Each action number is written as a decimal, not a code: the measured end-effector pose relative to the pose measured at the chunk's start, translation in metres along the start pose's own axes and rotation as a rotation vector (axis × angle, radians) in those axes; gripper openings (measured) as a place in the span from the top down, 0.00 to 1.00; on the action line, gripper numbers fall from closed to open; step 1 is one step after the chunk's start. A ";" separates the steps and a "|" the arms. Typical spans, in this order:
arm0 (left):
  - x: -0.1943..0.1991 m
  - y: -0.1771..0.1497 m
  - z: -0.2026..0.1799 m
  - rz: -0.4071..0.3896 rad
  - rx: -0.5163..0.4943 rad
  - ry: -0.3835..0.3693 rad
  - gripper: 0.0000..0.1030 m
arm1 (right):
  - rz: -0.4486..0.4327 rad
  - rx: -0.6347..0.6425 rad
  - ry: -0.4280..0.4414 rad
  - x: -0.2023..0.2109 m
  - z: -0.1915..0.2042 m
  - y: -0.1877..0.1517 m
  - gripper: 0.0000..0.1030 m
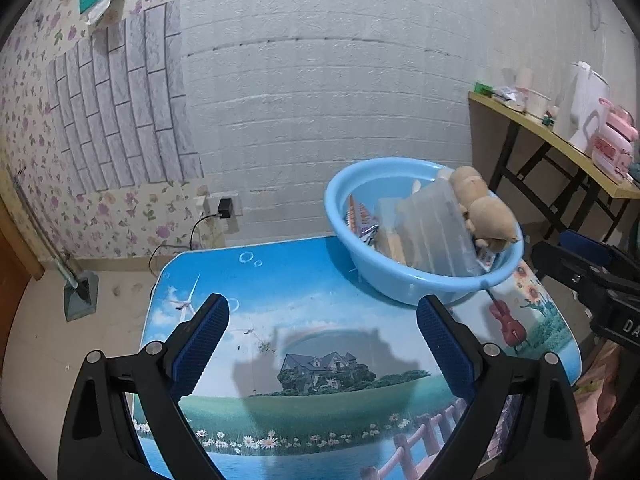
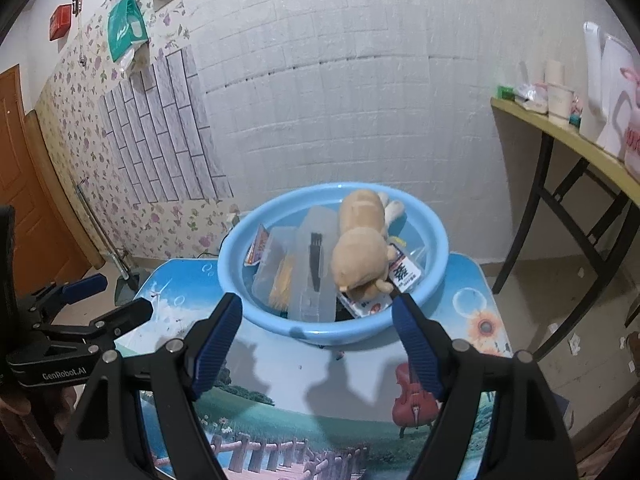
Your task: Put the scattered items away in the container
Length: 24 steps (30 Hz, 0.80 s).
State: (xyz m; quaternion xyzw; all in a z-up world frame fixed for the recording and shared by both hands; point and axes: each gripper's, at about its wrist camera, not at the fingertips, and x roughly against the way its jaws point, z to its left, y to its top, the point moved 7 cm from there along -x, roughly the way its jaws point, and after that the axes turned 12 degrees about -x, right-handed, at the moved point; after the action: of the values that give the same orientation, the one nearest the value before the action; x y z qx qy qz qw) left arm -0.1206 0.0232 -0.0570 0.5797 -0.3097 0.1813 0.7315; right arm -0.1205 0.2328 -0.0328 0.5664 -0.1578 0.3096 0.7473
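Blue basin (image 2: 332, 328) overfilled near bench (image 2: 304, 384) far edge, both hand-held grippers (image 1: 322, 344) (image 2: 318, 334) apart, empty; plush (image 2: 362, 248) may tumble out.

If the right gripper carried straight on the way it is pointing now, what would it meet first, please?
Most likely the near rim of the blue basin, which sits directly ahead of the open right gripper. Nothing lies on the table before it, though depth is hard to judge.
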 end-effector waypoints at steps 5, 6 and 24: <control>0.011 0.002 -0.007 -0.025 -0.037 -0.005 0.08 | -0.004 0.004 0.018 0.003 0.006 0.003 0.24; 0.011 0.002 -0.007 -0.025 -0.037 -0.002 0.08 | -0.002 0.007 0.021 0.003 0.006 0.003 0.24; 0.001 -0.007 0.005 0.025 -0.004 0.019 0.08 | 0.021 0.038 0.013 -0.004 0.014 -0.001 0.24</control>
State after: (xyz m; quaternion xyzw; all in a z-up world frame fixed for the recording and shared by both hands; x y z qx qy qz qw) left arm -0.1172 0.0166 -0.0608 0.5728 -0.3104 0.1954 0.7331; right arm -0.1215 0.2184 -0.0319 0.5769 -0.1528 0.3240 0.7340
